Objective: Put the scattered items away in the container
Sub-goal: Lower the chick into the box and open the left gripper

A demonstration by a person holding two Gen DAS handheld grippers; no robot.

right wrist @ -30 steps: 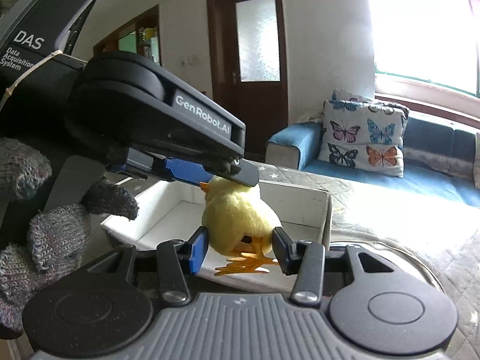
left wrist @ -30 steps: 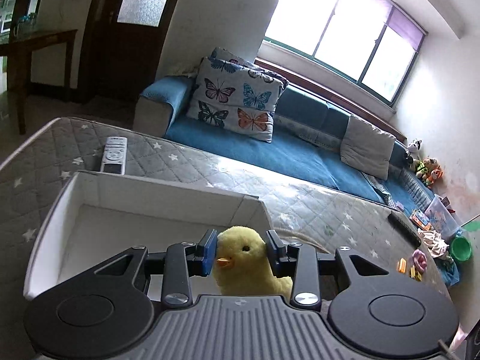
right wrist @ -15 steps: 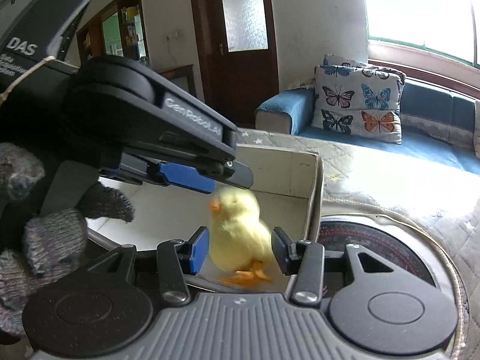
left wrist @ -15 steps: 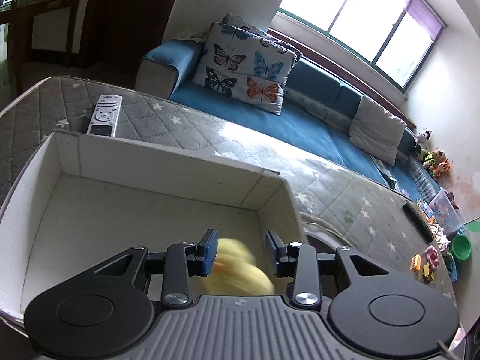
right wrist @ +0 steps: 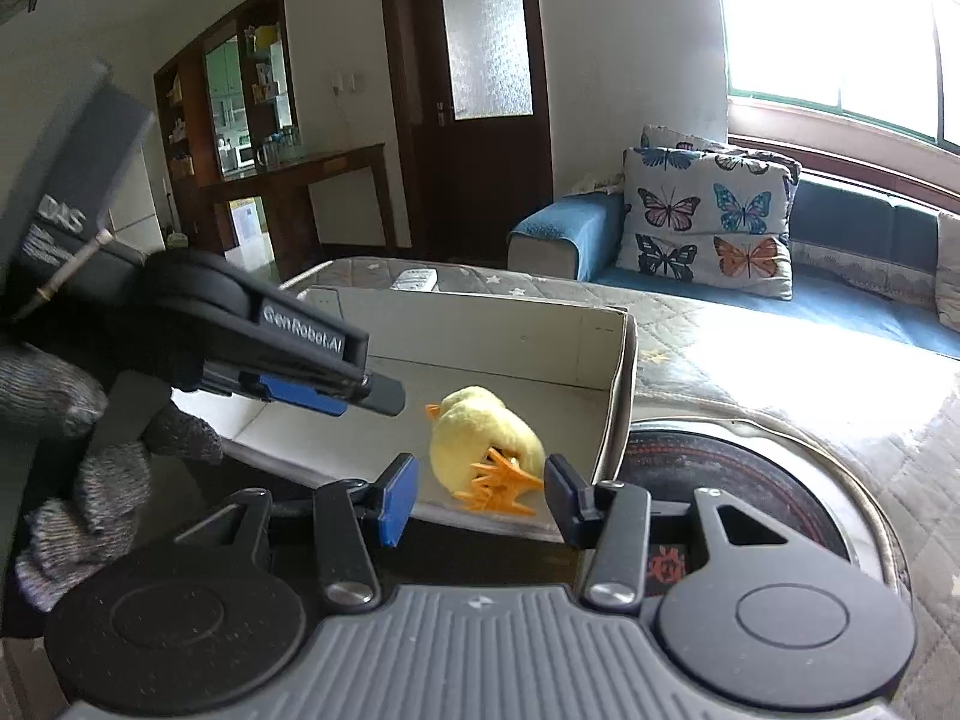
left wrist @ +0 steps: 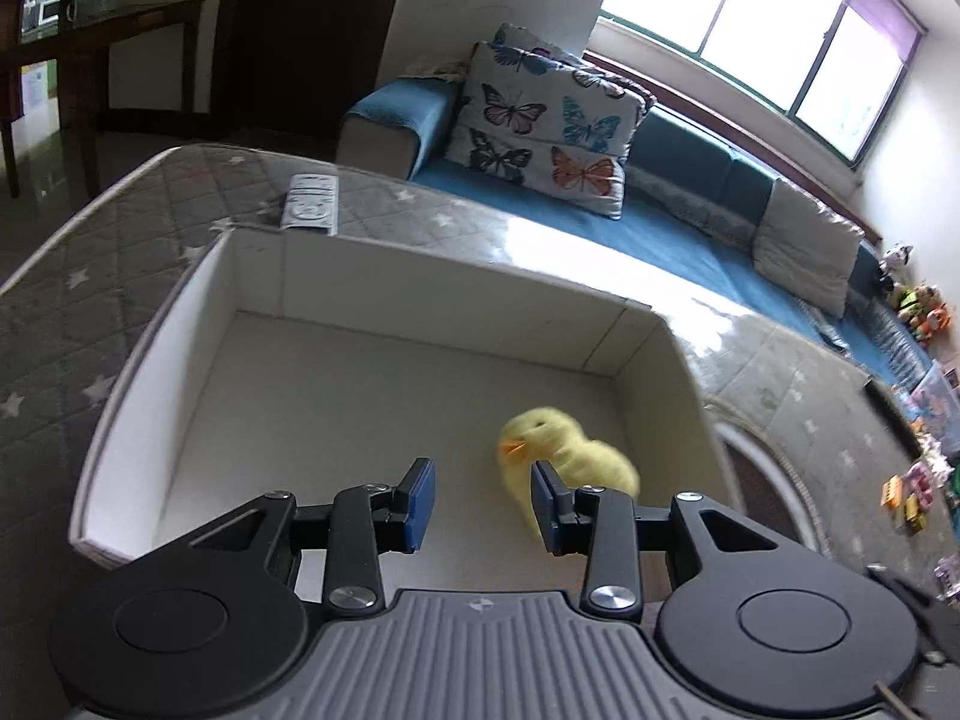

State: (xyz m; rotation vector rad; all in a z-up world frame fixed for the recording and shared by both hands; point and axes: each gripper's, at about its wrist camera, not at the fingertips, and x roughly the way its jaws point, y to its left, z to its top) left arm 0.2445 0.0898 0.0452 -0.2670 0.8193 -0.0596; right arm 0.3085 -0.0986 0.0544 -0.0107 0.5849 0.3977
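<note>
A yellow plush chick (left wrist: 564, 456) lies on its side on the floor of the white open box (left wrist: 420, 276), near the box's right wall. It also shows in the right wrist view (right wrist: 480, 438), orange feet toward me. My left gripper (left wrist: 483, 501) is open and empty above the box, the chick just beyond its right finger. My right gripper (right wrist: 480, 498) is open and empty at the box's near rim (right wrist: 618, 396). The left gripper also shows from the side in the right wrist view (right wrist: 336, 390).
The box stands on a grey quilted star-pattern cover (left wrist: 120, 228). A white remote (left wrist: 309, 210) lies behind the box. A round dark dish (right wrist: 738, 480) sits right of the box. Small toys (left wrist: 906, 492) lie at the far right. A blue sofa with butterfly cushions (left wrist: 540, 120) is behind.
The left gripper held the chick above the box a second ago. It opened, and the chick fell onto the box floor. Both grippers stand open.
</note>
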